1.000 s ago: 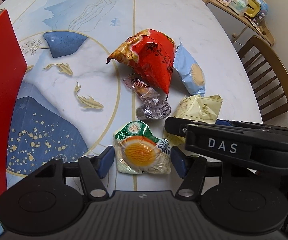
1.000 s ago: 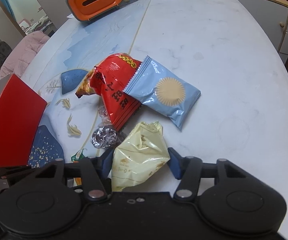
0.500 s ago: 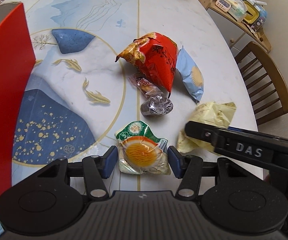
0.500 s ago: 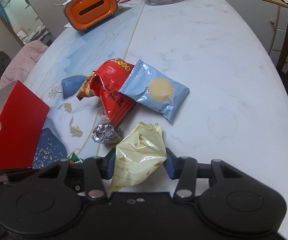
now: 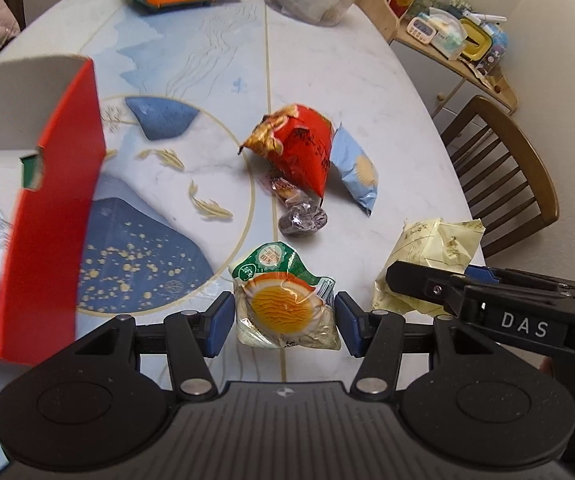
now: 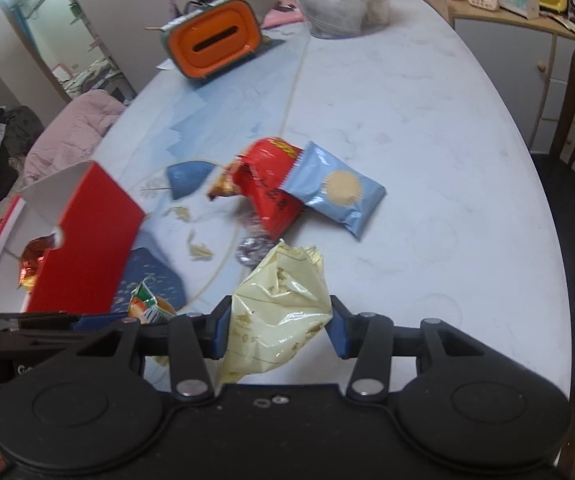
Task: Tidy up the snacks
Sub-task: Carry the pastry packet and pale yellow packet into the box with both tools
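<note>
Spreading across both views is a pale oval counter (image 5: 367, 92) with a smooth, marble-like top printed with blue shapes and gold fish. A wooden chair (image 5: 503, 184) stands at its right edge.

Next in size, an open red box (image 5: 53, 216) of stiff cardboard sits at the near left, white inside, with a few wrapped snacks already lying in it. Judging by the task, this box is where the snacks go. It lies to the left of both grippers, and the left gripper (image 5: 283, 318) is the nearer one.

Loose snacks lie in a heap at mid-counter: a crinkled red bag (image 6: 269, 188), a glossy light blue packet (image 6: 337, 190) leaning on it, and a small foil-wrapped ball (image 5: 302, 220) nearer the camera.

The right gripper (image 6: 277, 328) has its fingers pressed on a crumpled pale yellow bag (image 6: 279, 312), thin and shiny, its long axis pointing away from the camera.

The left gripper's fingers are set about half open and clamp a small clear pouch (image 5: 285, 308), soft plastic with a green top and an orange egg-yolk picture, raised off the counter. Its long axis also runs away from the camera.
</note>
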